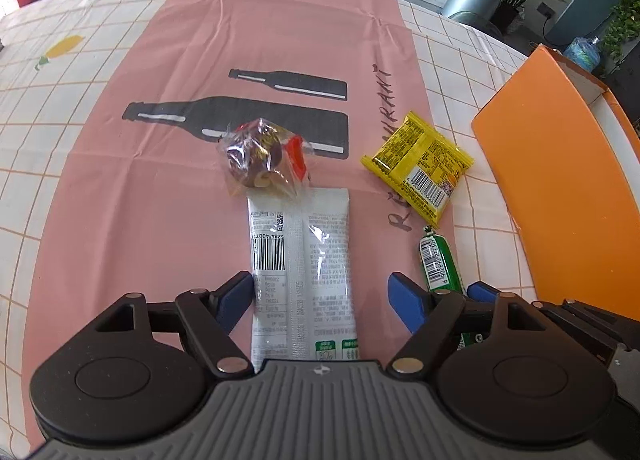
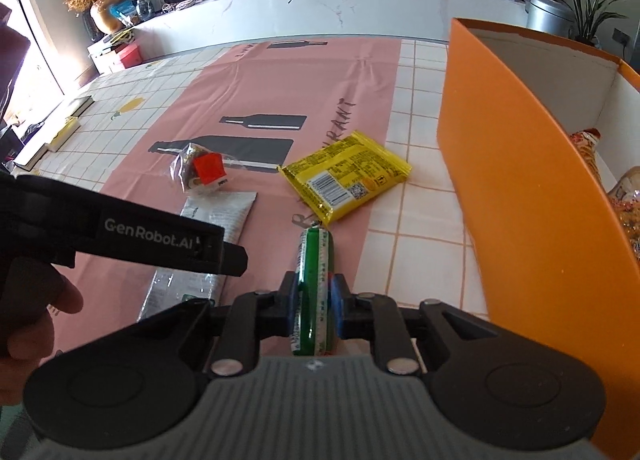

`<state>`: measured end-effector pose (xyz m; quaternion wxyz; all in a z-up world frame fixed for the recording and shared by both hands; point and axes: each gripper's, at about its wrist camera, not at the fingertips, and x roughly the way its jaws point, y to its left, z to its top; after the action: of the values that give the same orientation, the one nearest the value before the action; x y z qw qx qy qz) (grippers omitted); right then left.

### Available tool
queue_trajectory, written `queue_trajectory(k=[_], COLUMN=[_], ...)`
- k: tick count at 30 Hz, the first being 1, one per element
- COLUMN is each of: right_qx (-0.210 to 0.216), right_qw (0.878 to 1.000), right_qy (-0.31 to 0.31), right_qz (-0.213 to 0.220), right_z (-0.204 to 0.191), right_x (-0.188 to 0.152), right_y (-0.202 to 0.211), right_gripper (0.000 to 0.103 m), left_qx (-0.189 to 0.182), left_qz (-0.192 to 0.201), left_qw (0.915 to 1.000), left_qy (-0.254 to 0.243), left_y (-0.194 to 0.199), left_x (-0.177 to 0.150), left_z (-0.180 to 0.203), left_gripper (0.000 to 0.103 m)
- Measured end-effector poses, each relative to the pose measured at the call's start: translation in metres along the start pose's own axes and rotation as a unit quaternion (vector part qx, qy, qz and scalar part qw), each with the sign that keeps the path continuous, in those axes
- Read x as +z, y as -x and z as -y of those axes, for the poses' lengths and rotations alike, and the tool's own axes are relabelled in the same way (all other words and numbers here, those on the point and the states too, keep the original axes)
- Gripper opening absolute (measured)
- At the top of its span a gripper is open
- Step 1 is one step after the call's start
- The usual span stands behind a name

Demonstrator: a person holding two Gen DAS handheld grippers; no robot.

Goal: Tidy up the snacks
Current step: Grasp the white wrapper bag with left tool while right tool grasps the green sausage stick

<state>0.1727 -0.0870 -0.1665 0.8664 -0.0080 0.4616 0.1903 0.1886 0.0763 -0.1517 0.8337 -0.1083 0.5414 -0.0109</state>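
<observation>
Right wrist view: pink bottle-print mat (image 2: pixel 280 100) over checked tablecloth (image 2: pixel 416 108) (white marble counter (image 2: pixel 320 8) behind)

The left gripper (image 1: pixel 320 300) points steeply down, its blue fingers (image 1: pixel 406 300) spread wide with nothing pressed between them. The right gripper (image 2: pixel 316 296) angles down too, fingers (image 2: pixel 338 310) clamped on a green stick (image 2: pixel 314 260). A hand (image 2: pixel 28 324) shows near left.
</observation>
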Motion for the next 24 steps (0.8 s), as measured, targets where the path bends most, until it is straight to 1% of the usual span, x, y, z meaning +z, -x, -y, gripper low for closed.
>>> queue_trajectory(k=[4, 6, 9, 10, 11, 12, 13, 14, 16, 20, 24], right_qx=[0.006, 0.011, 0.011, 0.012, 0.013, 0.017, 0.021, 0.025, 0.027, 0.014, 0.001], right_qw=[1.0, 1.0, 1.0, 1.0, 0.999, 0.999, 0.999, 0.999, 0.999, 0.998, 0.998], right_qy=[-0.002, -0.004, 0.007, 0.011, 0.014, 0.015, 0.017, 0.022, 0.031, 0.048, 0.049], right_qz=[0.009, 0.012, 0.021, 0.023, 0.026, 0.03, 0.031, 0.031, 0.032, 0.031, 0.028], right_z=[0.004, 0.005, 0.004, 0.004, 0.004, 0.005, 0.005, 0.005, 0.002, -0.004, -0.001], right_x=[-0.002, -0.003, -0.006, -0.007, -0.007, -0.008, -0.008, -0.008, -0.008, -0.01, -0.015], right_y=[0.001, 0.001, 0.003, 0.003, 0.004, 0.005, 0.004, 0.003, 0.001, 0.001, 0.002], right_gripper=[0.015, 0.017, 0.018, 0.018, 0.018, 0.022, 0.027, 0.028, 0.028, 0.028, 0.028], left_qx=[0.016, 0.026, 0.03, 0.029, 0.03, 0.033, 0.034, 0.038, 0.047, 0.047, 0.057], left_qz=[0.021, 0.033, 0.05, 0.054, 0.057, 0.059, 0.058, 0.054, 0.048, 0.04, 0.047], left_qw=[0.9995, 0.9986, 0.9974, 0.9971, 0.9967, 0.9961, 0.996, 0.9959, 0.9957, 0.9956, 0.9936], left_qy=[-0.017, -0.033, -0.042, -0.045, -0.05, -0.057, -0.06, -0.062, -0.064, -0.07, -0.086], left_y=[-0.002, -0.004, -0.004, -0.004, -0.004, -0.002, -0.002, -0.001, 0.0, 0.0, -0.002], left_x=[-0.003, -0.005, -0.009, -0.01, -0.011, -0.013, -0.013, -0.013, -0.013, -0.016, -0.021], left_z=[0.007, 0.011, 0.011, 0.01, 0.01, 0.009, 0.008, 0.007, 0.005, 0.003, 0.01], left_gripper=[0.092, 0.092, 0.092, 0.091, 0.087, 0.085, 0.081, 0.08, 0.08, 0.086, 0.089])
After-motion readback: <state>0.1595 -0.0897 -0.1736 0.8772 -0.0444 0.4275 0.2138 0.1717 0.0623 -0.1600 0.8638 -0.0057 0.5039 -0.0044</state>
